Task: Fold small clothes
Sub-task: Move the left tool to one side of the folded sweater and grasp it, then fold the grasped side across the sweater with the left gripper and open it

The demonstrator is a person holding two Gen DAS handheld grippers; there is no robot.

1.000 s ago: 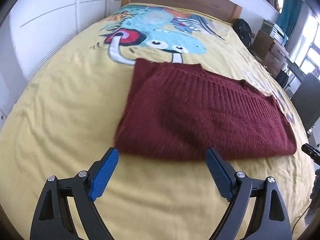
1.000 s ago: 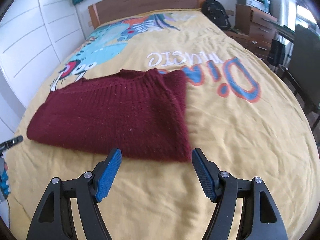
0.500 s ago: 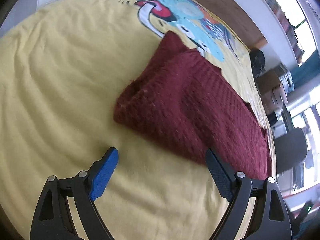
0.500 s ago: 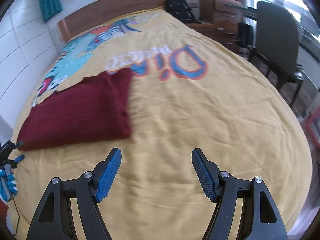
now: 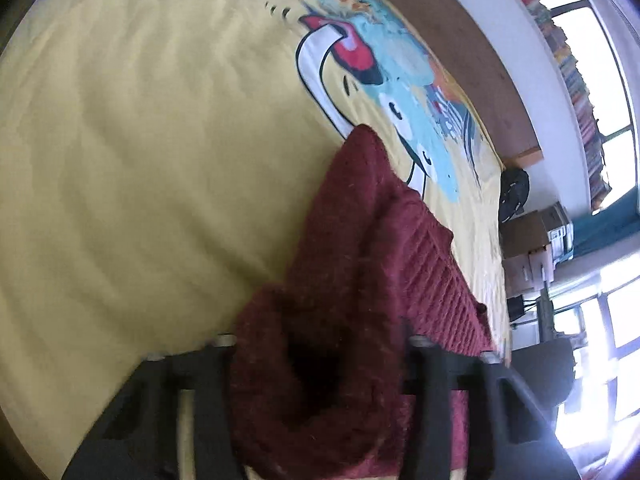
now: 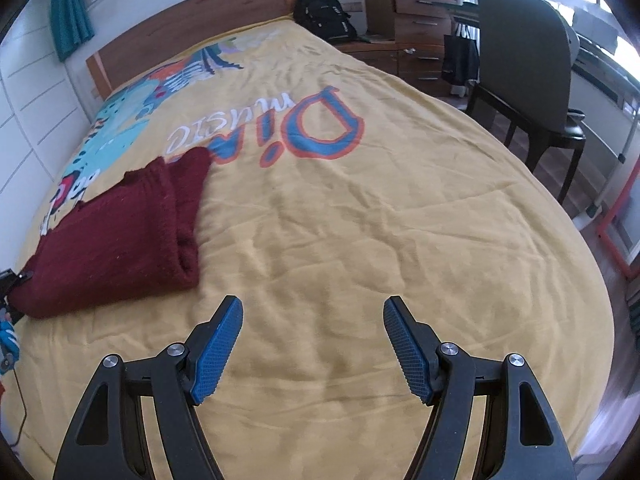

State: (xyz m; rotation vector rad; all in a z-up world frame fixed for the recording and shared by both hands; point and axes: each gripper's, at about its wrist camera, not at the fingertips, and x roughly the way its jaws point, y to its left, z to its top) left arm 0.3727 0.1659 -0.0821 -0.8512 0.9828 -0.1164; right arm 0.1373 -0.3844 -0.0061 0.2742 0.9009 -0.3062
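A folded maroon knit sweater (image 5: 360,240) lies on the yellow bedcover (image 5: 140,160). My left gripper (image 5: 320,344) is at the sweater's near corner. Its jaws are closing, and bunched knit fills the gap and hides the pads. In the right wrist view the sweater (image 6: 120,240) lies at the left, with a doubled edge facing right. My right gripper (image 6: 312,332) hovers open over bare yellow cover to the right of the sweater, with nothing between its blue pads (image 6: 218,348).
The bedcover carries a dinosaur print (image 5: 400,80) and large lettering (image 6: 288,132). Behind it are a wooden headboard (image 6: 192,28), a black backpack (image 6: 324,16) and wooden drawers (image 6: 412,20). A grey chair (image 6: 524,60) stands by the bed's right edge.
The left gripper rolled, moved in onto the sweater's near corner and narrowed its jaws around the knit. The right gripper swung to the right, away from the sweater, and stayed open.
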